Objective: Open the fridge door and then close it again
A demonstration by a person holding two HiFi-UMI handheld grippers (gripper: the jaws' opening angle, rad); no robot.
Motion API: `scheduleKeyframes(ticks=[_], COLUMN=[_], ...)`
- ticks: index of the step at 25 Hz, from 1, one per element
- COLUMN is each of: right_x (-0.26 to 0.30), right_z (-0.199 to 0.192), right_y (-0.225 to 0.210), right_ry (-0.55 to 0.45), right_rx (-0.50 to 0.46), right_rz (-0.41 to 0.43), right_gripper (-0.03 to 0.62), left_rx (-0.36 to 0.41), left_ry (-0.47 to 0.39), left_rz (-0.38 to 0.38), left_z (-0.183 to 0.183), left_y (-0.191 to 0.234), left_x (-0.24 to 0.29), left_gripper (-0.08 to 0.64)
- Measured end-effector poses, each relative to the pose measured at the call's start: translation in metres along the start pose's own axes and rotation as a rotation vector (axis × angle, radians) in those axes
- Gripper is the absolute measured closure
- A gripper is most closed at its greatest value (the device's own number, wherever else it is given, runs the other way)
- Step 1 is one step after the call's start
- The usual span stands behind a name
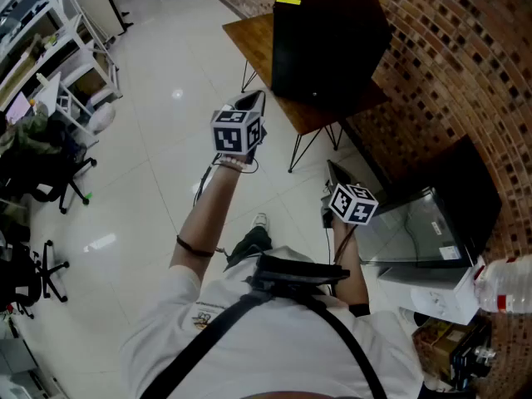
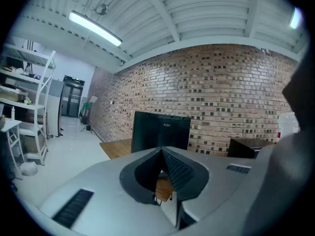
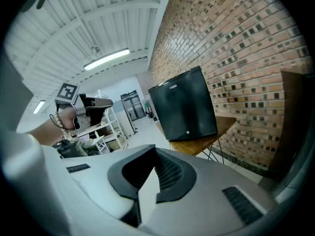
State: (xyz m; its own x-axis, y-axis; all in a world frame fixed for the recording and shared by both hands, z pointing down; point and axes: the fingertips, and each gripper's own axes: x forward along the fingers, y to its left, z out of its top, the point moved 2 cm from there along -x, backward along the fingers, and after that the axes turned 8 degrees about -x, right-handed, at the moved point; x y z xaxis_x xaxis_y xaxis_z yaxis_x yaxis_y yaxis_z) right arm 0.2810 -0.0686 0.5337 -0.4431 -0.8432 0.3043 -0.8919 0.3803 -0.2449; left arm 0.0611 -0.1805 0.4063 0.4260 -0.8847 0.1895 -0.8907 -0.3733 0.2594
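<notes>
Black, one fridge stands closed on one wooden table, far, against the brick wall; I cannot read its small front lettering. Two grippers: my left gripper and right gripper, both jaws pressed together, empty.

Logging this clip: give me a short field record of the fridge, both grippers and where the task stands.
Fridge: black, door shut, standing on a wooden table against the brick wall
Left gripper: jaws together, empty, raised, pointing toward the fridge but short of it
Right gripper: jaws together, empty, held lower than the left
Contact: neither gripper touches the fridge
Task stage: opening not yet begun
</notes>
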Motion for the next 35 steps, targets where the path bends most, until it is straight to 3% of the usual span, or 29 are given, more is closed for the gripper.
scheduleKeyframes(ticks=[8,10,13,17,21,28,35], right_x=[0.062,0.078,0.103,0.133,0.156,0.175,0.183], right_z=[0.034,0.041,0.053,0.067,0.077,0.088,0.096], right_y=[-0.039,-0.047,-0.057,-0.065,-0.074,-0.102,-0.116], right_ry=[-0.005,-0.006,-0.012,-0.023,-0.027,-0.041,-0.047], right_rx=[0.014,0.02,0.029,0.037,0.047,0.075,0.086], right_rz=[-0.035,-0.048,-0.066,-0.093,-0.13,-0.217,-0.251], right_gripper=[0.586,0.586,0.586,0.586,0.586,0.586,0.586], left_rx=[0.021,0.026,0.028,0.013,0.024,0.07,0.071], left_ry=[-0.03,-0.032,-0.03,-0.04,-0.057,-0.072,-0.053], left_rz=[0.001,-0.004,-0.008,-0.002,0.004,-0.005,0.005], left_z=[0.039,0.049,0.063,0.086,0.111,0.146,0.154], left_y=[0.033,0.043,0.061,0.084,0.098,0.104,0.109], left_x=[0.092,0.117,0.153,0.202,0.251,0.327,0.356], left_gripper=[0.553,0.456,0.383,0.222,0.138,0.129,0.129])
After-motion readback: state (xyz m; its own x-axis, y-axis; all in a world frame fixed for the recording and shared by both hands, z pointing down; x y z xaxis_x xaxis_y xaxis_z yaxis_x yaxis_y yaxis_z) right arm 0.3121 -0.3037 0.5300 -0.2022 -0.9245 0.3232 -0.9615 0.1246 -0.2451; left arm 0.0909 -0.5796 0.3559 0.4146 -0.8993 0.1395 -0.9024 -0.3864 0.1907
